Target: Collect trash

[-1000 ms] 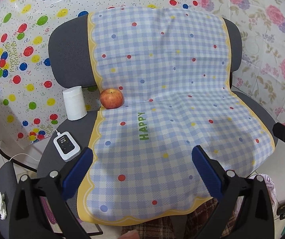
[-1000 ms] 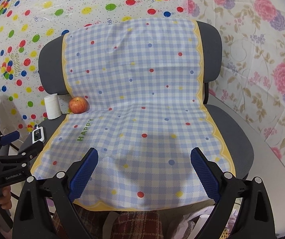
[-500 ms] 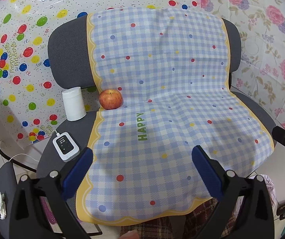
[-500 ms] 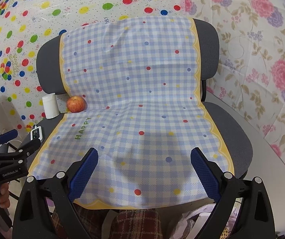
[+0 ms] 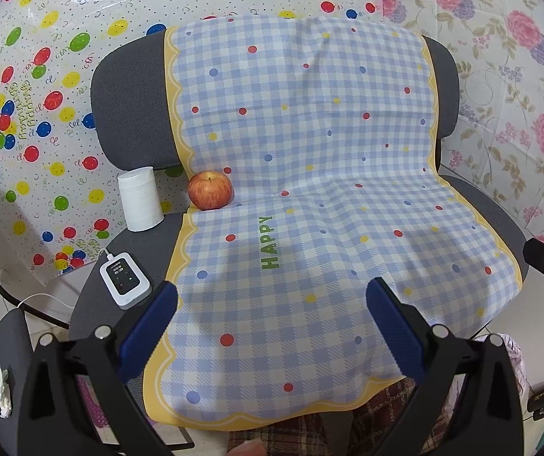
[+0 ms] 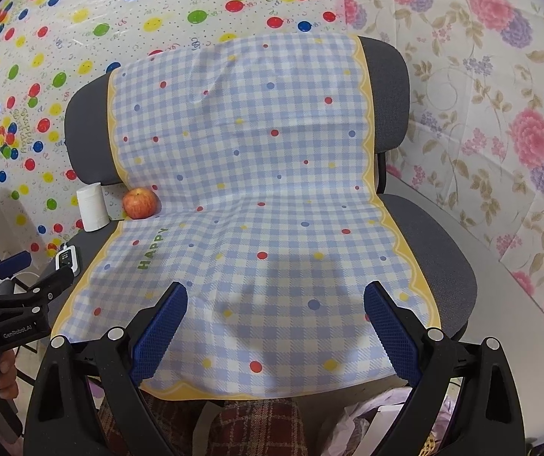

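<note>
On grey chair (image 5: 131, 87), under blue checked cloth (image 5: 310, 190): apple (image 5: 210, 190) at seat back, touching cloth edge; white paper roll (image 5: 140, 198) just beside; small white device (image 5: 125, 279) near front. Crumpled tissue (image 5: 0, 391) far left, on second chair. Left hand-held gripper (image 5: 272, 330) spread, empty. Right hand-held gripper (image 6: 275, 326) spread, empty.

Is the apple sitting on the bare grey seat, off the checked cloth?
No, the apple rests on the checked cloth, at its yellow left edge.
</note>
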A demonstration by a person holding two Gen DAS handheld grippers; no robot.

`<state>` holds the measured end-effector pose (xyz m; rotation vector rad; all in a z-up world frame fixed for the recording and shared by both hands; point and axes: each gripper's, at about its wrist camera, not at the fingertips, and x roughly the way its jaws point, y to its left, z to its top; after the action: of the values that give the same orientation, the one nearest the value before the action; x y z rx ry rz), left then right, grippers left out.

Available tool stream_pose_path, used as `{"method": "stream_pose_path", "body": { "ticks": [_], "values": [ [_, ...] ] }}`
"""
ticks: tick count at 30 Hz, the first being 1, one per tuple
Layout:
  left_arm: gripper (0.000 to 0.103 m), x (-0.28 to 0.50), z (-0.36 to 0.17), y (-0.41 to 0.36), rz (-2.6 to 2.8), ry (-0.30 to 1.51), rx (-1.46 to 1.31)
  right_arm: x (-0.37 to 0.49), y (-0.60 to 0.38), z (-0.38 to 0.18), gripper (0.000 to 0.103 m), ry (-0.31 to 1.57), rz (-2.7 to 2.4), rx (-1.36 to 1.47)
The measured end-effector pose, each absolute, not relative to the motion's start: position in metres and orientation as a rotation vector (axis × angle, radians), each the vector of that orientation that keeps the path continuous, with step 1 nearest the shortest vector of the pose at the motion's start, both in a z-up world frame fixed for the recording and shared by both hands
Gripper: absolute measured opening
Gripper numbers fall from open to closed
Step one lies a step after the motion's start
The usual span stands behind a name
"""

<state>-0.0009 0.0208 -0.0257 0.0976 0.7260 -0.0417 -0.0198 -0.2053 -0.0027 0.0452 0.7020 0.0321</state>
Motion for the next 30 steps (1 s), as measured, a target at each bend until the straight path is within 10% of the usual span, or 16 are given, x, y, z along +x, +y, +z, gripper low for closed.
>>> {"method": "stream_pose_path", "body": {
  "ticks": [30],
  "values": [
    [0.097,-0.0031,-0.0236,0.0181,-0.034,0.724,0.1,-0.0218,-0.2083,-0.0041,0.093,0.703,0.029,0.048]
  ]
}}
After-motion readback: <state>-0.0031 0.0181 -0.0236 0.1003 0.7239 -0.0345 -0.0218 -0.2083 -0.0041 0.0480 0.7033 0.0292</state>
